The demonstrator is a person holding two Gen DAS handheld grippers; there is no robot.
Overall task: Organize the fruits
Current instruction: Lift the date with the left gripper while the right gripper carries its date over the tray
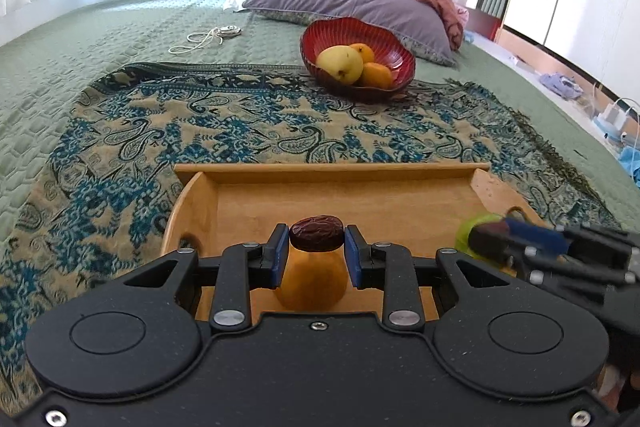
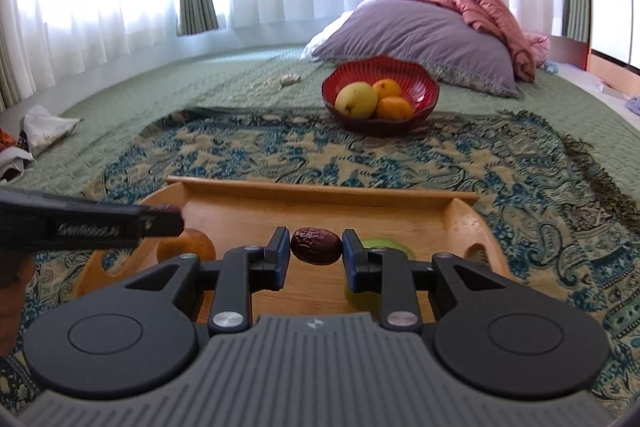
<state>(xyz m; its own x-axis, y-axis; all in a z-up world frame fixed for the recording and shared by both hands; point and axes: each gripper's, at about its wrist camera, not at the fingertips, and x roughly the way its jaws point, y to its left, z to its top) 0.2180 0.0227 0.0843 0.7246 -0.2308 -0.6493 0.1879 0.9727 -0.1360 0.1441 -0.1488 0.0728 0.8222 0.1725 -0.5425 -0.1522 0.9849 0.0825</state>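
The green bed cover (image 1: pixel 60 75) holds a wooden tray (image 1: pixel 332 169). Only the right view shows a white bag (image 2: pixel 48 127). The left gripper (image 1: pixel 316 239) pinches a date (image 1: pixel 317 233), the right gripper (image 2: pixel 316 247) another date (image 2: pixel 316 246), half hiding a green fruit (image 2: pixel 380 243).

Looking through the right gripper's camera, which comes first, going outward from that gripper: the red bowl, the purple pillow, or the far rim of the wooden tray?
1. Wooden tray, far rim, just beyond the right gripper.
2. Red bowl, farther up the patterned cloth.
3. Purple pillow, behind the bowl, near the curtains.
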